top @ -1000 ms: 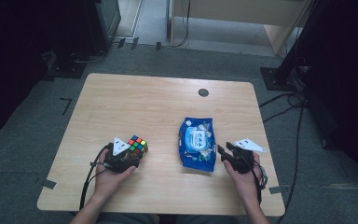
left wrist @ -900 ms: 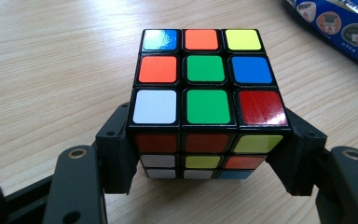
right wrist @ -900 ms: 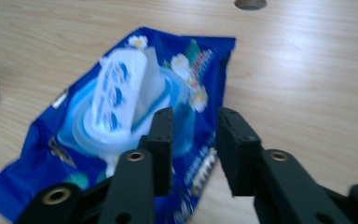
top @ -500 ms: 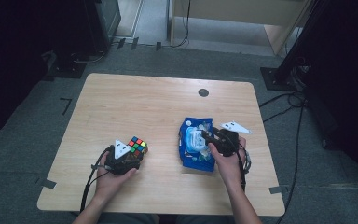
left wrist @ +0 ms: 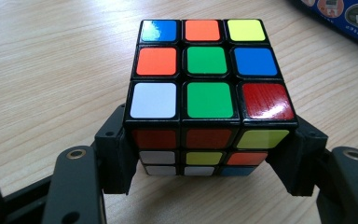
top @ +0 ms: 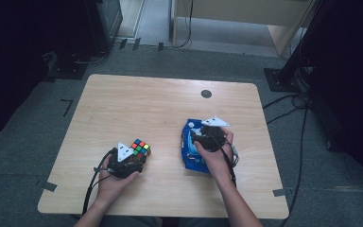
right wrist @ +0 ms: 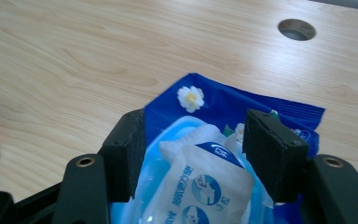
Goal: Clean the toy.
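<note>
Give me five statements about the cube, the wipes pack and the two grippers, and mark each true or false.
1. The left gripper clamps the cube. True.
2. The cube is solved. False: its top face mixes colours.
3. The right gripper hangs over the wipes pack. True.
4. The wipes pack is red. False: it is blue.
5. The cube lies on the wipes pack. False: they sit apart on the table.

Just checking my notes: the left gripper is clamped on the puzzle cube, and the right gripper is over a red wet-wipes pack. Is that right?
Not quite. The wet-wipes pack is blue, not red, as the right gripper view shows. The rest stands: the left gripper is clamped on the puzzle cube, and the right gripper is over the pack.
</note>
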`<state>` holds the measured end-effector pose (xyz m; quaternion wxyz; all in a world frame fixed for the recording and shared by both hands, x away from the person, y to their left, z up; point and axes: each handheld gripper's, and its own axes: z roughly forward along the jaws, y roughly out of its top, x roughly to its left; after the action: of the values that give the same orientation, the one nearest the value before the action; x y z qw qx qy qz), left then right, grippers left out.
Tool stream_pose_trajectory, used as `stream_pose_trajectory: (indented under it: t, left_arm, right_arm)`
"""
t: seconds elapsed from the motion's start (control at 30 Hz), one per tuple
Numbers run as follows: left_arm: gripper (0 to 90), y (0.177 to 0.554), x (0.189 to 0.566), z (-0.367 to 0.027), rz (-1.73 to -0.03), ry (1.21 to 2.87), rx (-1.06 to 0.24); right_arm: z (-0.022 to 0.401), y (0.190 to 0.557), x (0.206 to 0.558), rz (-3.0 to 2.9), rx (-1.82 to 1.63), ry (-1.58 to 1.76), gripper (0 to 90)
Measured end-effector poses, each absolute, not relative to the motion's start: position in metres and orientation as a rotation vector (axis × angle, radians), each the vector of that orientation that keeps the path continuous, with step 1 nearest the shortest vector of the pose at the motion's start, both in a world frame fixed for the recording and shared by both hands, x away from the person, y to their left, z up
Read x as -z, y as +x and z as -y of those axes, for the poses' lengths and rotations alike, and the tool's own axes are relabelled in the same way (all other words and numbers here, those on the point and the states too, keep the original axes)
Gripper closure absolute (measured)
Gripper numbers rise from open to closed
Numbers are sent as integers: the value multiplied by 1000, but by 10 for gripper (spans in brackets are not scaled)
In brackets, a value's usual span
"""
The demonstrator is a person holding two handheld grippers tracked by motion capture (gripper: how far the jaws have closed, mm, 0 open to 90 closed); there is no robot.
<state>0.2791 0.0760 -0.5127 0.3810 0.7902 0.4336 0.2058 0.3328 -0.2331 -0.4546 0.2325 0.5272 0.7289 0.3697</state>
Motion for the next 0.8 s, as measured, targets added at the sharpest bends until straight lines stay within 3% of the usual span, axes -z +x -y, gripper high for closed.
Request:
stream_pose_trajectory:
  t: [0.23,0.43,0.47,0.5,0.6,0.7,0.8]
  left_arm:
    - [334,279,513,-76,-1107,2016,-522]
    - [334,279,513,-76,-1109,2014,-520]
    - [334,279,513,-76,-1109,2014,-520]
    - [334,279,513,-76,-1109,2015,-521]
    - [334,279,513,-76,-1109,2014,-520]
    - [334,279,513,-76,-1110,2014,-519]
    - [334,279,513,-76,-1108,2015,-521]
  right_arm:
    - [230,337,462,-1997,-913,1443,429]
    - [229,338,466,-2046,-862,1411,645]
    - [229,338,466,-2046,-862,1411,645]
    - [231,337,464,-2046,-881,1400,727]
    - [233,334,459,-2025,-901,1364,822]
    - [235,329,452,-1984,-937,1335,900]
    - [239,325,445,-1937,-965,1318,900]
